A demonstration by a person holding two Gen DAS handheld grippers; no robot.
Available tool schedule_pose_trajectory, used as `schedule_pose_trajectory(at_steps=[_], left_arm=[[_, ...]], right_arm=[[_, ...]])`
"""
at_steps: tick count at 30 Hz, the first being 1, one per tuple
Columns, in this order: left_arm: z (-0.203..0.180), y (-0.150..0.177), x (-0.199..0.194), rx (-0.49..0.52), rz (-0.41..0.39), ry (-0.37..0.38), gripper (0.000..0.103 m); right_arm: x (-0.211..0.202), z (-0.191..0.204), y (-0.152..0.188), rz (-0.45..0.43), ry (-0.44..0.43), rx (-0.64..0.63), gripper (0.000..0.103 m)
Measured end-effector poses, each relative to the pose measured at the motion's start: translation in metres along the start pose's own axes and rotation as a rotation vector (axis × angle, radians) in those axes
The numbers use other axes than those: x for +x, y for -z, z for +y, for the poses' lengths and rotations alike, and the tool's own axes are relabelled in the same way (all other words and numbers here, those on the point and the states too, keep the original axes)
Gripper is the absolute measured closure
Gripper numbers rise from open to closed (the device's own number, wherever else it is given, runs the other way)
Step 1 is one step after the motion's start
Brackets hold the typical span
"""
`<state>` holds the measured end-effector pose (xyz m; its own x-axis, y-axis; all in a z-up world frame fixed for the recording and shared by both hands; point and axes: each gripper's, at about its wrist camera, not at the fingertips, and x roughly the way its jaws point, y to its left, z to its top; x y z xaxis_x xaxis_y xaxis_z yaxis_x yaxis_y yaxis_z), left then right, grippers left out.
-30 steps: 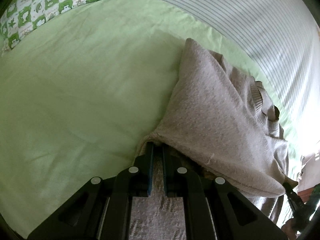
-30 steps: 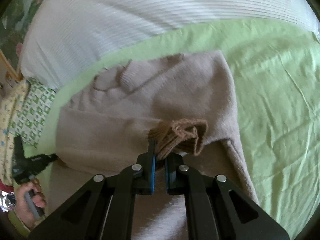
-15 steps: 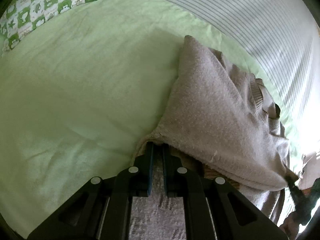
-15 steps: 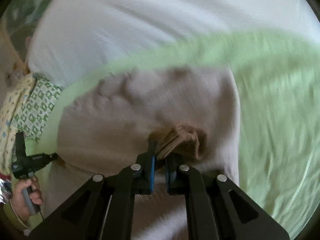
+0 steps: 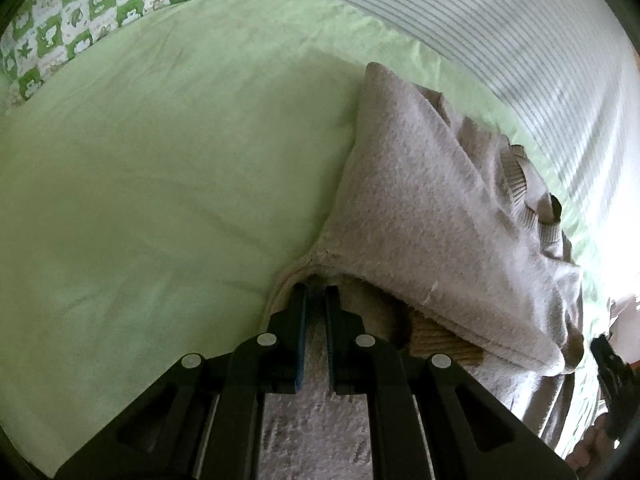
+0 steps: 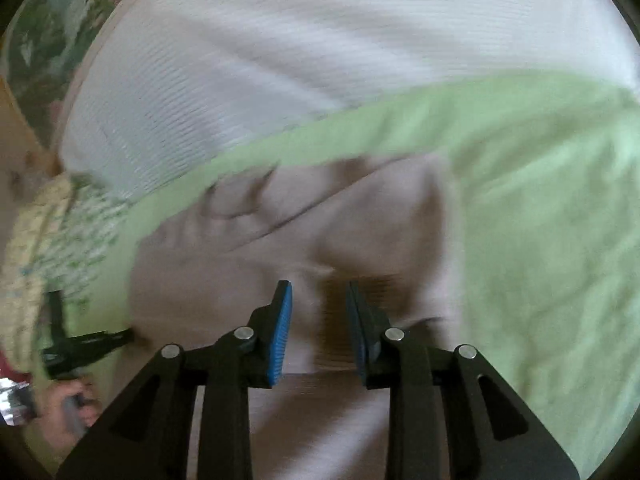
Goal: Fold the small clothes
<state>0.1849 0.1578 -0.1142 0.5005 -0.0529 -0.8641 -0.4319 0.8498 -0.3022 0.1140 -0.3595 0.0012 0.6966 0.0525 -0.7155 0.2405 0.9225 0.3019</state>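
Right gripper (image 6: 318,298) is opening: a second ago its jaws pinched the brown ribbed cuff (image 6: 362,322), and now the blue pads stand apart with the cuff lying loose on the garment between and just beyond them, nothing pressed. That reads as a release, so the sleeve looks laid across the body of the grey sweater (image 6: 360,216), and this fold is probably placed. Left gripper (image 5: 316,294) has kept still, jaws narrow and clamped on the sweater's edge, holding that side up off the green sheet (image 5: 160,160). The sweater sits near the sheet's far side, just beside the striped white bedding (image 5: 500,32). Count: one sweater, one visible cuff, two grippers, one patterned green-and-white cloth (image 5: 100,0) at the sheet's edge.
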Motion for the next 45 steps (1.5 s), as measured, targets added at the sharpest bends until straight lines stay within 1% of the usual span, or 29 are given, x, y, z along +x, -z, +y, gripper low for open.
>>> schedule_pose_trajectory(at_steps=[1, 2, 3, 4, 5, 6, 7, 9, 11, 13, 15, 16, 20, 26, 29, 31, 33, 37, 41, 45], left_arm=[[0.000, 0.000, 0.000, 0.000, 0.001, -0.002, 0.095], [0.000, -0.001, 0.001, 0.002, 0.003, -0.007, 0.095], [0.000, -0.001, 0.001, 0.006, 0.005, -0.010, 0.095], [-0.001, -0.002, 0.001, 0.012, 0.007, -0.013, 0.095], [-0.002, -0.002, 0.000, 0.021, 0.011, -0.016, 0.095], [-0.001, -0.003, -0.001, 0.023, 0.013, -0.017, 0.095], [-0.001, -0.002, -0.005, 0.024, 0.014, -0.013, 0.095], [0.002, 0.001, -0.012, 0.027, 0.012, -0.007, 0.094], [0.006, 0.010, -0.024, 0.028, 0.018, 0.007, 0.091], [0.009, 0.020, -0.035, 0.032, 0.027, 0.022, 0.085], [0.014, 0.035, -0.049, 0.049, 0.042, 0.033, 0.073], [0.015, 0.040, -0.053, 0.054, 0.047, 0.038, 0.071], [0.028, 0.072, -0.077, 0.062, 0.099, 0.094, 0.069], [0.037, 0.122, -0.107, 0.103, 0.157, 0.138, 0.058], [0.043, 0.144, -0.120, 0.124, 0.173, 0.150, 0.053], [0.048, 0.154, -0.126, 0.127, 0.181, 0.158, 0.051], [0.056, 0.166, -0.132, 0.121, 0.191, 0.161, 0.046], [0.075, 0.191, -0.137, 0.113, 0.234, 0.153, 0.045], [0.087, 0.210, -0.138, 0.098, 0.268, 0.158, 0.044], [0.092, 0.224, -0.138, 0.102, 0.299, 0.173, 0.042]], right_arm=[[0.011, -0.001, 0.000, 0.038, -0.003, 0.004, 0.074], [0.029, -0.006, 0.001, 0.099, 0.045, 0.007, 0.074], [0.040, -0.014, 0.002, 0.129, 0.116, 0.011, 0.074], [0.044, -0.023, 0.002, 0.141, 0.159, 0.022, 0.079], [0.045, -0.033, 0.002, 0.135, 0.152, 0.053, 0.082], [0.039, -0.038, 0.001, 0.117, 0.131, 0.089, 0.082], [0.033, -0.039, 0.000, 0.104, 0.131, 0.103, 0.079], [0.012, -0.030, 0.001, 0.056, 0.144, 0.084, 0.074], [-0.009, -0.025, 0.007, 0.019, 0.107, 0.083, 0.056], [-0.028, -0.021, 0.015, -0.001, 0.084, 0.090, 0.051], [-0.044, -0.019, 0.025, -0.010, 0.075, 0.095, 0.051], [-0.053, -0.019, 0.032, -0.010, 0.070, 0.099, 0.051], [-0.082, -0.015, 0.060, 0.011, 0.061, 0.089, 0.051], [-0.117, -0.014, 0.103, 0.038, 0.077, 0.088, 0.051], [-0.133, -0.014, 0.125, 0.042, 0.092, 0.101, 0.051], [-0.143, -0.012, 0.140, 0.051, 0.102, 0.104, 0.051], [-0.152, -0.011, 0.153, 0.053, 0.110, 0.107, 0.051], [-0.172, -0.012, 0.181, 0.066, 0.120, 0.130, 0.051], [-0.183, -0.020, 0.209, 0.092, 0.140, 0.163, 0.051], [-0.190, -0.027, 0.229, 0.116, 0.147, 0.188, 0.051]])
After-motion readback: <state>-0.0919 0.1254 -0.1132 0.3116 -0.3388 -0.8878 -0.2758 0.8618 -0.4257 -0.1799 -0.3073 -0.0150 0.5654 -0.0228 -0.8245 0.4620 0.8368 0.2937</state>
